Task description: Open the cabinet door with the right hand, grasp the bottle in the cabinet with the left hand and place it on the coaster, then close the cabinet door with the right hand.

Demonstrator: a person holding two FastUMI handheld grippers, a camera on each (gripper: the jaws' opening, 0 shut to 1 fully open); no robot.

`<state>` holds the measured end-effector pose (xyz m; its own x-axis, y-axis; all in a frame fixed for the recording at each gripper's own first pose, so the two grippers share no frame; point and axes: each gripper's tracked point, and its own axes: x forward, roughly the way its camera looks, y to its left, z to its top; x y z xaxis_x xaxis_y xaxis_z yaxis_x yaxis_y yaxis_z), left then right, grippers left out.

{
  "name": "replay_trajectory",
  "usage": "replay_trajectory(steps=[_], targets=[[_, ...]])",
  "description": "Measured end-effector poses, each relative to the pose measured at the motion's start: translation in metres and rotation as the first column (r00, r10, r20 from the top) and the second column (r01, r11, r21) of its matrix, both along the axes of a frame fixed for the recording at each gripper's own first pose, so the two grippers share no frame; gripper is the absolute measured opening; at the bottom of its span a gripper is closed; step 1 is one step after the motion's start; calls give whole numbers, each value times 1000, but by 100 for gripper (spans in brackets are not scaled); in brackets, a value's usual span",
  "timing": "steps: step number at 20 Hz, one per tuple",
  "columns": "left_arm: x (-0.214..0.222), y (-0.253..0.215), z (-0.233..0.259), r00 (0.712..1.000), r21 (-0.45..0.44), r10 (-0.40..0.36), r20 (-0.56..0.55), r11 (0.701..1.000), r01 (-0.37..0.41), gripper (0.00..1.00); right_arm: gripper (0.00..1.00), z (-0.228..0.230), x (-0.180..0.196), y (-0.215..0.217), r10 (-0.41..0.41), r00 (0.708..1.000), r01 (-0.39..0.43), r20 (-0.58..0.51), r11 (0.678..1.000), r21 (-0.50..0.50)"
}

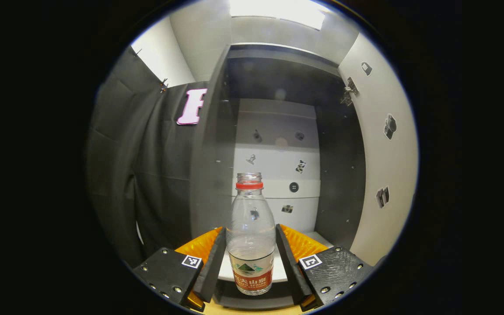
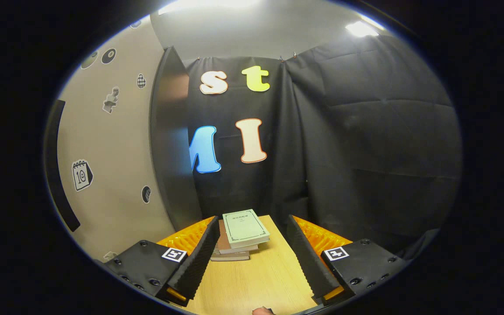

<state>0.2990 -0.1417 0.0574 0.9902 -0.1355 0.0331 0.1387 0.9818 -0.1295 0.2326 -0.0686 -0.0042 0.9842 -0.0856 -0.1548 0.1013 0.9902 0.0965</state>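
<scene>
A clear plastic bottle (image 1: pixel 251 227) with a red neck ring, no cap and a red-and-white label stands upright at the front of the open cabinet (image 1: pixel 278 83). My left gripper (image 1: pixel 251 229) is shut on it, one finger pressed on each side of its lower body. The cabinet door (image 1: pixel 385 166), pale with small stickers, is swung wide open on the right. In the right gripper view the same door (image 2: pixel 112 166) fills the left side. My right gripper (image 2: pixel 253 218) hangs open above the wooden table (image 2: pixel 274 275), holding nothing.
A stack of books (image 2: pixel 241 238) lies on the table just ahead of the right gripper. The cabinet has dark side walls and a white back panel (image 1: pixel 278 175) with stickers. Black cloth walls close off the booth behind and beside the table.
</scene>
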Motion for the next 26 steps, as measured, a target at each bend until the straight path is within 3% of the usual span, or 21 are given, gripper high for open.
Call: replay_trajectory(steps=[13, 19, 20, 21, 26], targets=[[-100, 78, -26, 986, 46, 166, -12, 985, -165, 63, 98, -5, 7, 23, 129, 992, -129, 11, 991, 21], [-138, 97, -47, 980, 35, 196, -30, 980, -195, 63, 98, -5, -2, 33, 158, 987, -159, 26, 987, 27], [-146, 99, -51, 979, 34, 200, -32, 979, -199, 61, 93, -6, -4, 34, 162, 986, -163, 28, 986, 28], [-152, 101, -56, 979, 32, 202, -33, 979, -201, 61, 98, -7, -6, 35, 166, 986, -167, 29, 985, 30], [-181, 102, -80, 980, 41, 200, -25, 979, -199, 61, 100, -16, -15, 38, 182, 983, -183, 24, 983, 33]])
